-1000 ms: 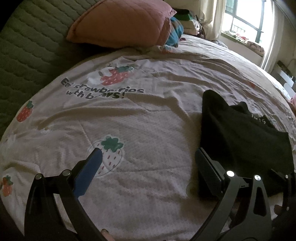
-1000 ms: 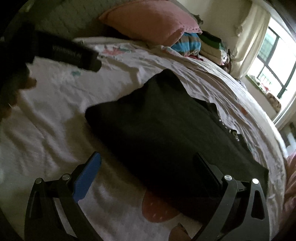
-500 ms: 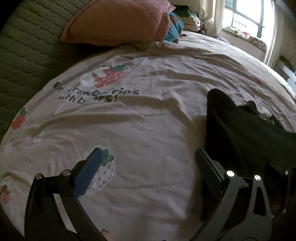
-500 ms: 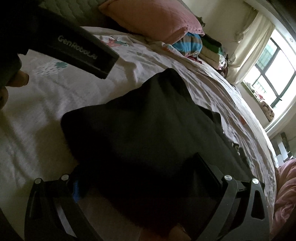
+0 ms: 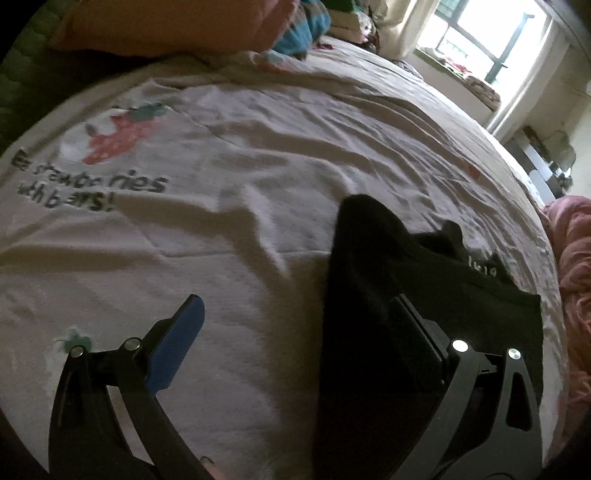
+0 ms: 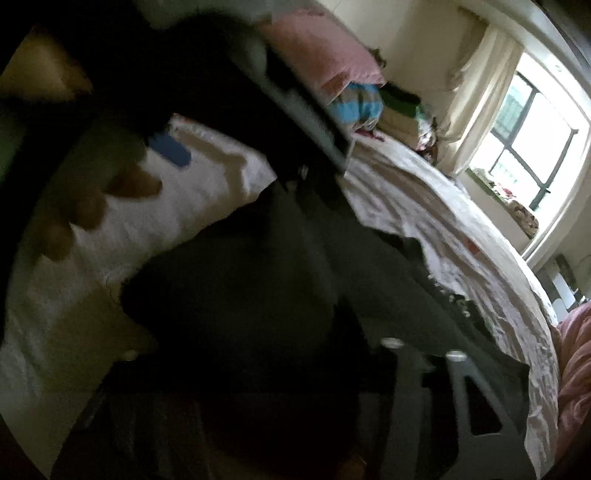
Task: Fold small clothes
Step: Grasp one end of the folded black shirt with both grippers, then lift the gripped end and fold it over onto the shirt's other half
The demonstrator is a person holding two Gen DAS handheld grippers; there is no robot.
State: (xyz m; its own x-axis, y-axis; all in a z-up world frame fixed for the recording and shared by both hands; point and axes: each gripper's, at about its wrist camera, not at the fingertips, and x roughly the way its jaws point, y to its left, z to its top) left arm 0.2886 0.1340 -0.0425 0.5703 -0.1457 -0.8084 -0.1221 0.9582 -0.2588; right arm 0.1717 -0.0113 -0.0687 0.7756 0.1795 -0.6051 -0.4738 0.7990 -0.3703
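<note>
At the bottom of the left wrist view the left gripper stands wide open with nothing between its fingers — the blue-padded finger over bare bedsheet at lower left, the other finger in front of the one black garment, which lies folded on the sheet at centre right. In the right wrist view the right gripper is dark and blurred low in the frame, its fingers lost against the garment, so I cannot tell how far it is open or whether it grips cloth. The left gripper's body crosses the upper left there, blocking the bed behind. Further up — one strawberry print with lettering, one pink pillow, a stack of folded clothes and one window at upper right.
</note>
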